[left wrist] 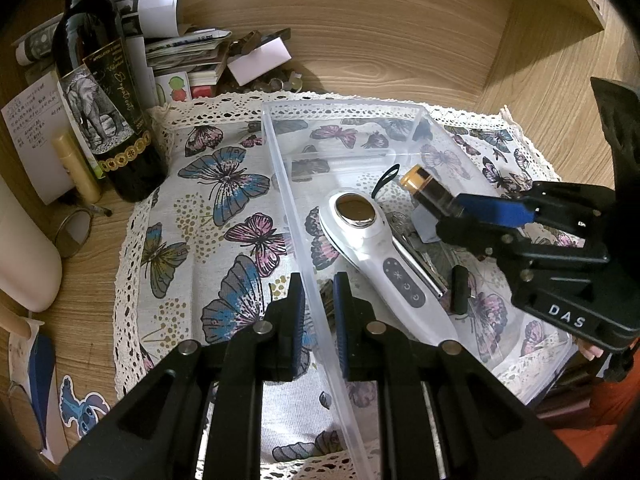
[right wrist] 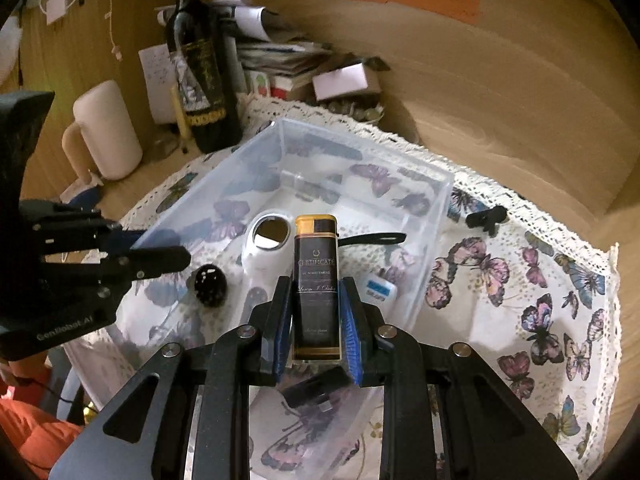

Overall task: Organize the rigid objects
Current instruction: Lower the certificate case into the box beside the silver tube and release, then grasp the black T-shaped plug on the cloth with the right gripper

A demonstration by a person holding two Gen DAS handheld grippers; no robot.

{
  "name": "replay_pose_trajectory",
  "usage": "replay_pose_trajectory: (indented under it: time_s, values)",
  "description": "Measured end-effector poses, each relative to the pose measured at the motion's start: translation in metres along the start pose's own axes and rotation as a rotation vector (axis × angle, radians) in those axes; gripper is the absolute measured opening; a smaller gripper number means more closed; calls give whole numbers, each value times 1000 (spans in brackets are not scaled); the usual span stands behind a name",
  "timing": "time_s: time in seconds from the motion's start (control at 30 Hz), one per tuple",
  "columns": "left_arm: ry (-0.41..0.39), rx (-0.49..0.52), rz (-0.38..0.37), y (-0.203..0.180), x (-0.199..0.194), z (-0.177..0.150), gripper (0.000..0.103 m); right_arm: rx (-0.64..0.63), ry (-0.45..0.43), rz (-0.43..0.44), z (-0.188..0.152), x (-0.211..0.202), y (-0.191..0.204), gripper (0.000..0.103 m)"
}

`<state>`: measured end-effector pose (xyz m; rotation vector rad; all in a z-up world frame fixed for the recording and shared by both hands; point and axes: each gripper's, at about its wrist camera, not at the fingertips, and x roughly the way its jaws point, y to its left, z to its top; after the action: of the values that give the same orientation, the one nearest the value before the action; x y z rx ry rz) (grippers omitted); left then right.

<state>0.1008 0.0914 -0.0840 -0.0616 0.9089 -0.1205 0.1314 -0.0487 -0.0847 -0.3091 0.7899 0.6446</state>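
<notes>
Right claw point(right wrist: 316, 312) clamped on a dark, gold-capped lighter point(right wrist: 316, 280), held above the clear plastic bin point(right wrist: 436, 216). Left claw point(left wrist: 319, 312) parted, straddling the bin's near wall without pinching it. White handheld device point(left wrist: 376, 248) lying inside the bin, on the butterfly-print cloth point(left wrist: 208, 216) over the table point(left wrist: 400, 40).

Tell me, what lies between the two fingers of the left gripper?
The clear box's side wall runs between the left gripper's fingers, which straddle it. The left wrist view shows this.
</notes>
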Motion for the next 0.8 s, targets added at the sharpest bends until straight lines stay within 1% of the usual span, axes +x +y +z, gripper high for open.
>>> replay_pose_trajectory:
  time_s: [0.2,0.33,0.5,0.7,0.8]
  values:
    - [0,0,-1,0,0,0,14,-10,16,2,-1,2,2,22]
    - [0,0,-1,0,0,0,14,-4,1,0,0,-3,1,22]
    - [0,0,-1,0,0,0,14,28,-51,-8,4,-23,-8,26]
    - [0,0,-1,0,0,0,14,87,-132,-61,11,-50,-28,26]
    - [-1,1,0,0,0,0,14,132,-163,-91,13,-63,-47,26]
